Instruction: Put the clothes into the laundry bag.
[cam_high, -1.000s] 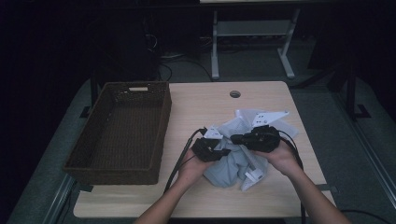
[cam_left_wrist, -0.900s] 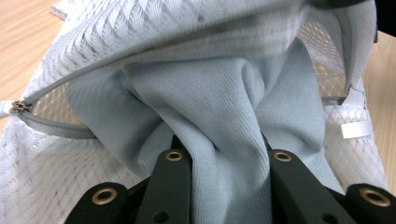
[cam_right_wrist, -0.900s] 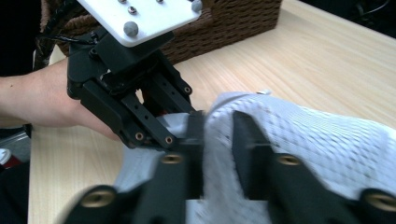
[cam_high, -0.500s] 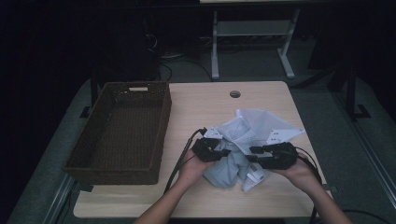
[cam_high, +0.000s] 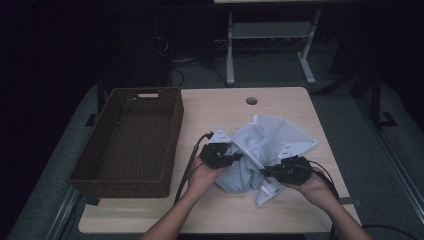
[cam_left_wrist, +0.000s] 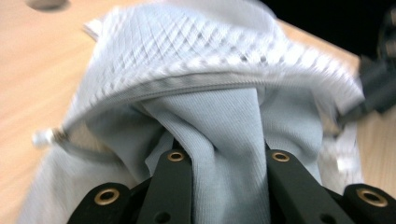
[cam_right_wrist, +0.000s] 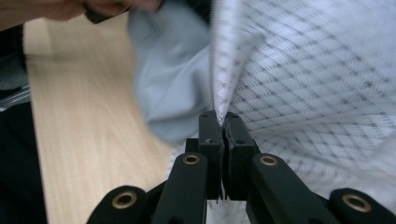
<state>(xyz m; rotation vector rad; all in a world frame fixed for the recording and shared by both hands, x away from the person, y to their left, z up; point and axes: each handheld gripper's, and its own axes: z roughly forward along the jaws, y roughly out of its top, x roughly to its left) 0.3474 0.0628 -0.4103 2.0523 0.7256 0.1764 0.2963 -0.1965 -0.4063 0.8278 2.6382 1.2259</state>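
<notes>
You're working at a light wooden table (cam_high: 280, 107) with a round cable hole (cam_high: 251, 100) near its far edge. On its left side sits a dark wicker basket (cam_high: 131, 140) — apparently empty, though the light is poor. Right of it lies a white mesh bag (cam_high: 277, 140) with grey cloth (cam_high: 240, 172) bunched at its mouth.

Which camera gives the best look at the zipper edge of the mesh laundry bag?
The left gripper view: the zipper edge arches across the mesh laundry bag, over the grey garment. The right gripper view shows that edge running into the shut right gripper. In the high view it is too small to make out.
</notes>
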